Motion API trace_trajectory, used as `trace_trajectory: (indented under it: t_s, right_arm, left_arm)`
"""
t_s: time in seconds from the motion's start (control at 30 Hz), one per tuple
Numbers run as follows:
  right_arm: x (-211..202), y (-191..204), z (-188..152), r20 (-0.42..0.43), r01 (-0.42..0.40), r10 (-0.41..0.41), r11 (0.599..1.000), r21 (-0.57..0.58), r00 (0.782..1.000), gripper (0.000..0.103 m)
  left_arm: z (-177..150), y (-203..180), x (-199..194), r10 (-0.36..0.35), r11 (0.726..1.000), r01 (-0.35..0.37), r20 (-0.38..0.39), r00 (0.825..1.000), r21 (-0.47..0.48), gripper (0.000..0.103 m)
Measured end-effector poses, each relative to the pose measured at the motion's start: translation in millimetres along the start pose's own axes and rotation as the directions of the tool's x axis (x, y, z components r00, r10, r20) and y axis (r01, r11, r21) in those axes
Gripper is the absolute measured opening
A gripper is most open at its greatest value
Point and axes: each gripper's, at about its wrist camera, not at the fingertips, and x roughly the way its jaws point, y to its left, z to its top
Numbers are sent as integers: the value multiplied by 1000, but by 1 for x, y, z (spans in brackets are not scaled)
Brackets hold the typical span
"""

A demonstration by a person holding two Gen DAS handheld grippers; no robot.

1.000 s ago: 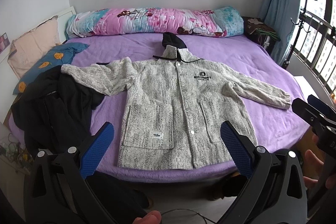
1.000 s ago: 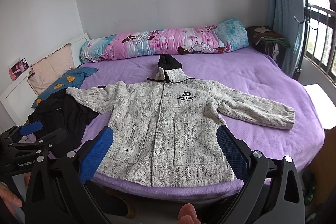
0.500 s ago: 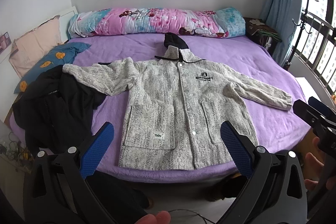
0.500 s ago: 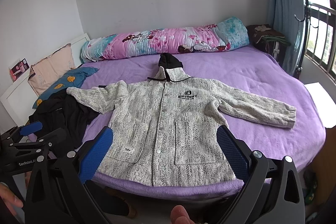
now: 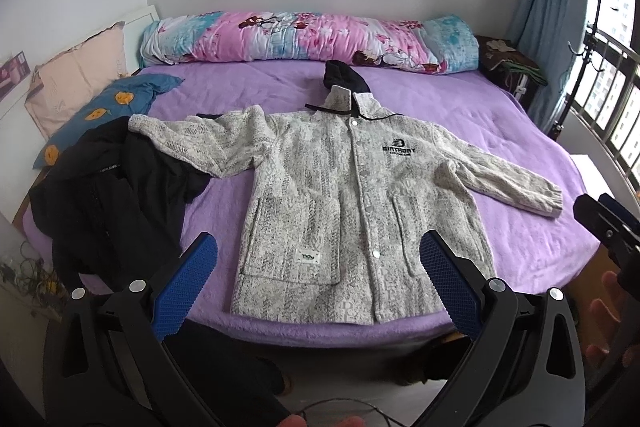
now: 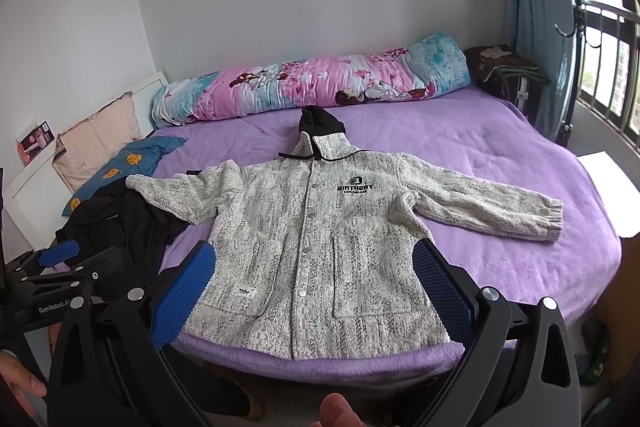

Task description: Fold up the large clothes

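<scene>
The jacket [image 5: 352, 203] lies face up and spread flat on the bed [image 5: 480, 115], buttoned down the front, hem close to the near edge and the black hood [image 5: 340, 77] pointing toward the rolled quilt [image 5: 304, 35] at the wall. That layout suits folding: both sleeves are stretched out to the sides, so each can be picked up by its cuff and swung across the chest without dragging the body. The sleeve on the window side ends in a cuff [image 6: 554, 221] lying clear on bare purple sheet, well apart from anything else. The other sleeve reaches toward a heap of black clothes [image 5: 108, 195], and its end rests on or just against that heap, so lifting it may snag the dark fabric. The left tool [image 5: 318, 279] hangs above the floor just short of the bed's edge, jaws spread wide and holding nothing; the right tool [image 6: 316, 287] is likewise released and empty, framing the lower half of the jacket. Both sit back from the cloth, probably to line up before reaching in. No fold has been made yet, by the look of it, so the task seems to be at its start. A likely first move is a sleeve, taken near the cuff.
</scene>
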Motion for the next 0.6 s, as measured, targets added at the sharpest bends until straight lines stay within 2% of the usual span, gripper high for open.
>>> trace_trajectory:
  t_s: [0.1, 0.43, 0.6]
  right_arm:
    - [1, 0, -1, -6, -2, 2, 1000, -3, 1000, 96]
    - [1, -3, -1, -3, 11, -11, 1000, 4, 1000, 96]
    - [2, -5, -1, -8, 27, -27, 1000, 8, 1000, 96]
  left_arm:
    - [0, 4, 1, 18, 1000, -18, -7, 1000, -23, 98]
    - [-1, 0, 1, 21, 1000, -21, -1, 1000, 10, 98]
    - [-2, 0, 2, -4, 1000, 4, -1, 1000, -3, 98]
